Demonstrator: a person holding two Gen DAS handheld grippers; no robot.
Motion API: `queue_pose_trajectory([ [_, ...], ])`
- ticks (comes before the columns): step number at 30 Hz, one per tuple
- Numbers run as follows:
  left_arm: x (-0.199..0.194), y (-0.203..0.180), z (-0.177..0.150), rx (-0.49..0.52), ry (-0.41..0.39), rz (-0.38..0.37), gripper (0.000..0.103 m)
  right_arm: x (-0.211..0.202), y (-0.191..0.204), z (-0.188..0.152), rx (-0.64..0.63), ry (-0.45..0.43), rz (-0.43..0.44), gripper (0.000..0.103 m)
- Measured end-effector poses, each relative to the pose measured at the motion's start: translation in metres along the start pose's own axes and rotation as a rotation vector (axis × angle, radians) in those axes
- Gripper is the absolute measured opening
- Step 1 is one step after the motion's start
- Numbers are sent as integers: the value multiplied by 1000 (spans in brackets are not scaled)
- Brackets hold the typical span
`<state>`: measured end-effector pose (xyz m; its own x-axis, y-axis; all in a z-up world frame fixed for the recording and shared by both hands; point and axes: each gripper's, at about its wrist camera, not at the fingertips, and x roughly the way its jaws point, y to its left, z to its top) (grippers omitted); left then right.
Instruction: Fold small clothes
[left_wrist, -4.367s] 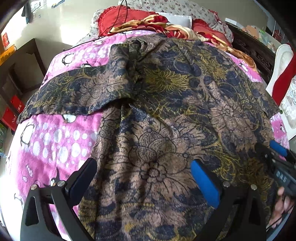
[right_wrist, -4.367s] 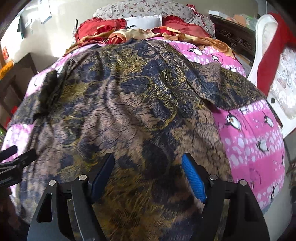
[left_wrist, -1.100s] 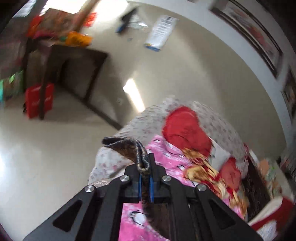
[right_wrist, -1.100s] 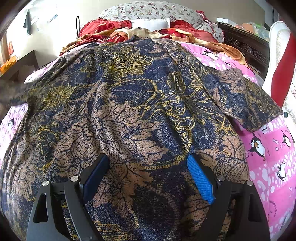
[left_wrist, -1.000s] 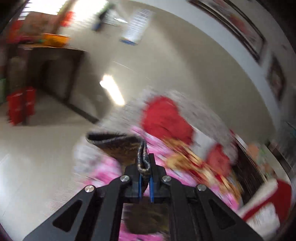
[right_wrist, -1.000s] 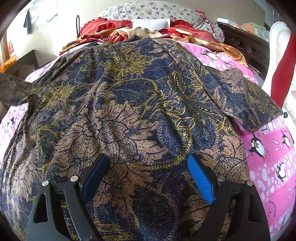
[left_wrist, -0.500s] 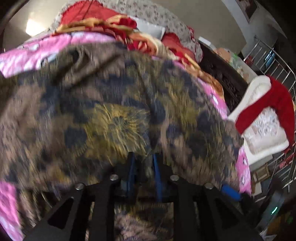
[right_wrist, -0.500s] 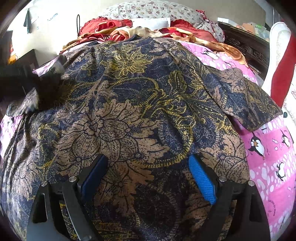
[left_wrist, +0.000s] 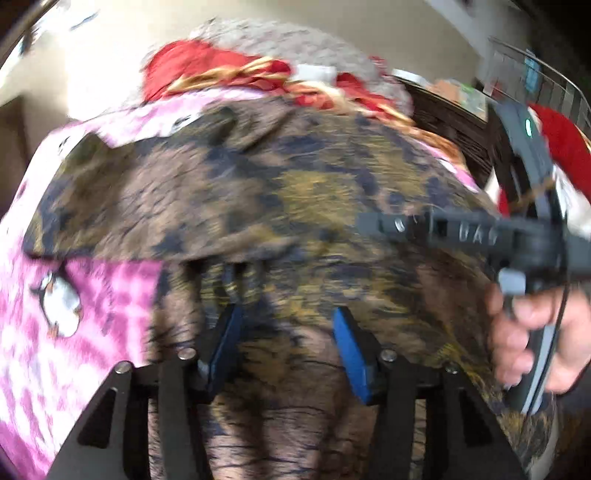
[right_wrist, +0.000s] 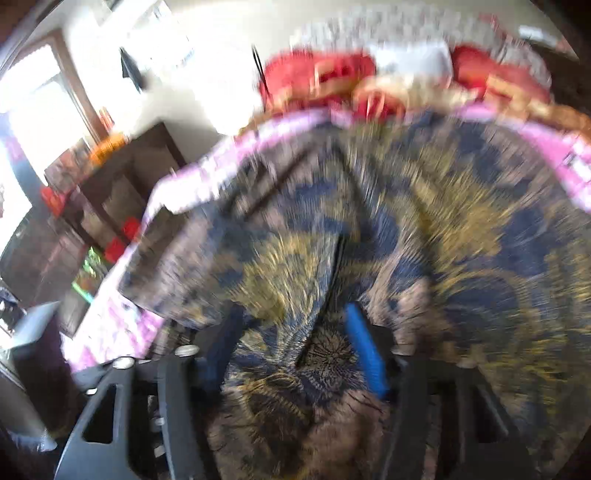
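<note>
We brought sleeve (left_wrist: 155, 206) over onto shirt (left_wrist: 332, 192) | left hand-held gripper (left_wrist: 286, 347) opening, released, cloth beneath | right hand-held gripper (right_wrist: 295, 347) closing round a fold, not clenched yet | shirt on bed (left_wrist: 44, 354), long axis running away from us, right nearer.

So the shirt (left_wrist: 295, 192) is the landmark here. It's spread flat on the blanket (left_wrist: 92, 295), which sticks out past the shirt's left edge and far edge. Behind the shirt, at the head end, there's a heap of bedding (left_wrist: 229, 74) with a pillow (left_wrist: 288, 40) behind that. Left of the shirt, off the bed, sits a low table (right_wrist: 122, 173) (pretty blurred). One sleeve (left_wrist: 122, 206) lies folded across the shirt's left side. The right gripper (left_wrist: 373, 225) sits over the shirt's right part.
</note>
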<state>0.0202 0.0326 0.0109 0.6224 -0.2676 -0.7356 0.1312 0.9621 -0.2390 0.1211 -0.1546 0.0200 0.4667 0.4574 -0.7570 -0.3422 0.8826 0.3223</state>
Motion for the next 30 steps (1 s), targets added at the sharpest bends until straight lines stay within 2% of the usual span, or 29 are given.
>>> queue_pose_trajectory([
  [1, -2, 7, 1, -38, -18, -25, 55, 10, -5, -2, 18, 18, 1, 47],
  [3, -2, 13, 2, -71, -24, -35, 53, 18, -14, 0, 71, -15, 79, 46],
  [6, -2, 6, 2, -41, -20, 5, 53, 30, -25, 5, 177, -15, 204, 44],
  [7, 0, 4, 2, -32, -18, 17, 53, 32, -26, 6, 200, -10, 226, 38],
  [8, 0, 2, 2, -24, -17, 28, 53, 35, -26, 7, 211, -9, 223, 28],
  [10, 2, 2, 3, -25, -17, 28, 53, 34, -28, 8, 236, -16, 219, 14],
  [13, 4, 0, 3, -21, -15, 33, 54, 8, -20, 14, 192, -59, 204, 13],
  [16, 4, -2, 3, -16, -14, 40, 54, -29, -26, 27, 136, -106, 141, 13],
  [19, 5, -2, 3, -15, -14, 42, 54, -60, -52, 32, 114, -117, 47, 13],
  [25, 5, -1, 4, -15, -14, 43, 54, -104, -123, 26, 184, -105, -196, 13],
  [27, 5, -1, 4, -14, -14, 43, 54, -111, -135, 23, 196, -111, -236, 12],
  [30, 4, -1, 4, -16, -15, 40, 54, -120, -148, 13, 202, -116, -249, 12],
])
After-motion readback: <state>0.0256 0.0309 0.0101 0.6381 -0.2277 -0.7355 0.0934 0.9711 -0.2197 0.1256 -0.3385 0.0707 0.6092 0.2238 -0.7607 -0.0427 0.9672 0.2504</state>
